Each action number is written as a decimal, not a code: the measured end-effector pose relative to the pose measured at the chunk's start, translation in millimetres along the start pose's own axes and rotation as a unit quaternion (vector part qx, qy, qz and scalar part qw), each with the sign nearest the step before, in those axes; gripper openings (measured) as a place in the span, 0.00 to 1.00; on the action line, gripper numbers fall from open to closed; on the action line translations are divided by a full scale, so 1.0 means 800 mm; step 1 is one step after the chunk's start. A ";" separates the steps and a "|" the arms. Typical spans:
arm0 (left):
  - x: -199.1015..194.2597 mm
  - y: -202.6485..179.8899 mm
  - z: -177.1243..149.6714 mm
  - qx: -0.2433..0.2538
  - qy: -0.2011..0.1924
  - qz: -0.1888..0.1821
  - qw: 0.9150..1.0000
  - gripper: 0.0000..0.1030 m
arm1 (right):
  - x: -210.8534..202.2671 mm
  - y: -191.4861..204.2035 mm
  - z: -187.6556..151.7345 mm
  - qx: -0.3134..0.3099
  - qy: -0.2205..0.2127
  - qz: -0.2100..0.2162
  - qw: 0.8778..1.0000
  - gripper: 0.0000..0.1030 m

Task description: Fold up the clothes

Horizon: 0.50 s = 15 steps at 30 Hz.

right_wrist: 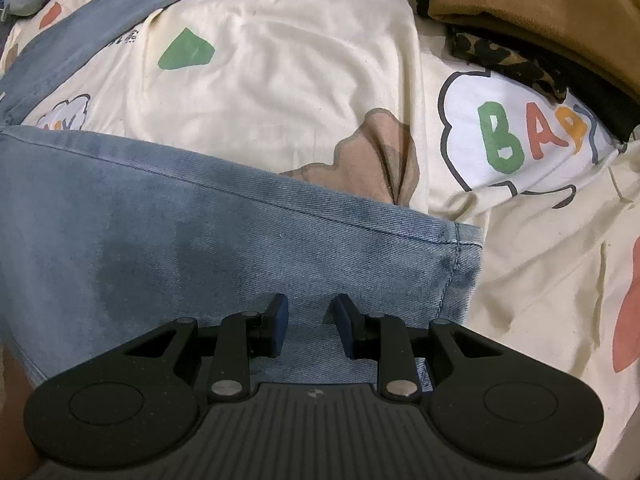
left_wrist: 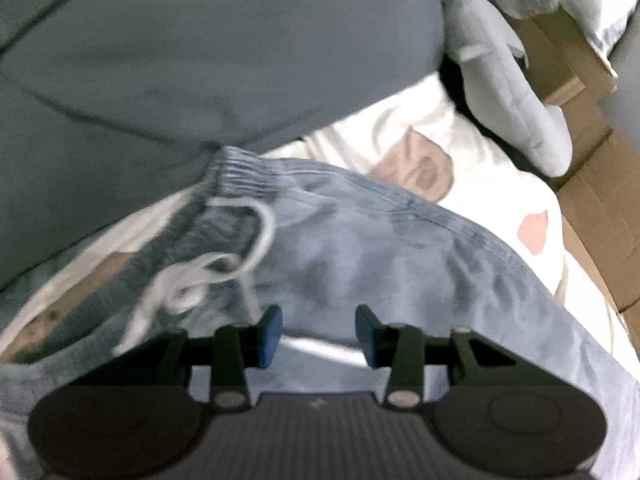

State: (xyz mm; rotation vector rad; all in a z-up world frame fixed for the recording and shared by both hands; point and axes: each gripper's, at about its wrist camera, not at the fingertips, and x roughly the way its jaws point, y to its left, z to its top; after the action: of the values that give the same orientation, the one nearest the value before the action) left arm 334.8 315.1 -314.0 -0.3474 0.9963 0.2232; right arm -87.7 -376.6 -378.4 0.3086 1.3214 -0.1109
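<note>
Denim trousers (right_wrist: 200, 240), faded blue, white drawstring (left_wrist: 224, 268).

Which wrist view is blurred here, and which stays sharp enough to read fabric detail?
Left wrist view: smeared throughout, the drawstring and jeans soft, colours dim and bluish. Right wrist view: sharp, denim weave and hem stitching on the jeans readable, the printed sheet evenly lit; fisheye bending at the edges of both.
</note>
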 end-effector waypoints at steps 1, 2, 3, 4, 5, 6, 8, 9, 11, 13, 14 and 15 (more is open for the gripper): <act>0.009 -0.006 0.001 0.001 0.003 -0.003 1.000 0.42 | 0.000 0.000 0.000 -0.001 0.001 0.001 1.000 0.32; 0.017 -0.011 0.002 0.002 0.007 -0.007 1.000 0.42 | 0.000 -0.001 0.000 -0.001 0.001 0.003 1.000 0.32; 0.026 -0.016 0.002 0.002 0.011 -0.010 1.000 0.42 | 0.000 -0.001 0.001 -0.002 0.002 0.004 1.000 0.32; 0.035 -0.020 0.002 0.001 0.016 -0.013 1.000 0.42 | 0.000 -0.001 0.001 -0.003 0.002 0.005 1.000 0.32; 0.043 -0.022 0.002 -0.001 0.020 -0.013 1.000 0.42 | 0.000 -0.002 0.001 -0.003 0.002 0.007 1.000 0.32; 0.051 -0.025 0.003 0.000 0.023 -0.010 1.000 0.42 | 0.000 -0.003 0.001 -0.003 0.002 0.009 1.000 0.32; 0.067 -0.028 0.004 0.002 0.028 -0.003 1.000 0.42 | 0.001 -0.004 0.002 -0.003 0.001 0.012 1.000 0.32; 0.074 -0.028 0.005 0.002 0.026 0.002 1.000 0.46 | 0.002 -0.005 0.002 -0.003 0.001 0.014 1.000 0.32; 0.084 -0.026 0.011 0.006 0.014 0.012 1.000 0.52 | 0.002 -0.006 0.003 -0.003 0.001 0.016 1.000 0.32; 0.091 -0.025 0.019 0.015 0.005 0.030 0.999 0.53 | 0.002 -0.007 0.003 -0.002 0.002 0.018 1.000 0.32; 0.096 -0.024 0.024 0.017 0.003 0.040 0.999 0.53 | 0.003 -0.006 0.003 -0.002 0.003 0.018 1.000 0.32; 0.100 -0.021 0.030 0.014 0.002 0.048 0.999 0.52 | 0.003 -0.006 0.003 -0.004 0.003 0.018 1.000 0.32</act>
State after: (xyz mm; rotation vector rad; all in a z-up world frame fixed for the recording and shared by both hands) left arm 401.4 310.7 -367.5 -0.2755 1.0205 0.2959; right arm -85.7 -381.7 -381.3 0.3256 1.3218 -0.0745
